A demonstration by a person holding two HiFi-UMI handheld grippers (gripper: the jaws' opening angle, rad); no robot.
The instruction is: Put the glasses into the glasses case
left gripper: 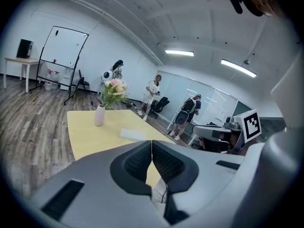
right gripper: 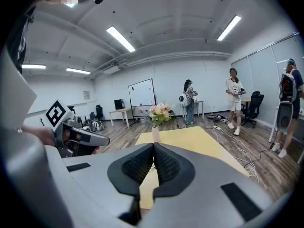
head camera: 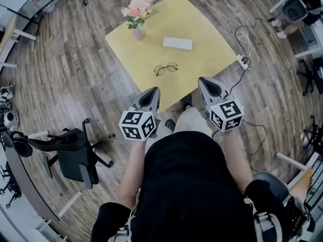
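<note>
Yellow wood makes up the square tabletop (head camera: 212, 34), which stands on a plank floor (head camera: 75, 69); the thin-rimmed glasses (head camera: 166, 68) lie on it near the edge closest to the person, lenses side by side, touching nothing else; the white glasses case (head camera: 177, 43) lies flat further back, well apart from the glasses and with its lid down; a pale vase (head camera: 138, 33) of pink flowers stands at the far left corner. The left tongs (head camera: 153, 90) and the right tongs (head camera: 201, 79) hover side by side just short of the near edge, both aimed toward the tabletop; in the left gripper view the left tongs (left gripper: 151, 152) are pressed together with nothing between them, and the vase (left gripper: 99, 115) and the case (left gripper: 133, 134) show beyond; in the right gripper view the right tongs (right gripper: 153, 156) are likewise closed and empty. A white power strip (head camera: 243, 60) with looping cables lies on the floor by the right corner; a black office chair (head camera: 75, 155) stands to the person's left.
</note>
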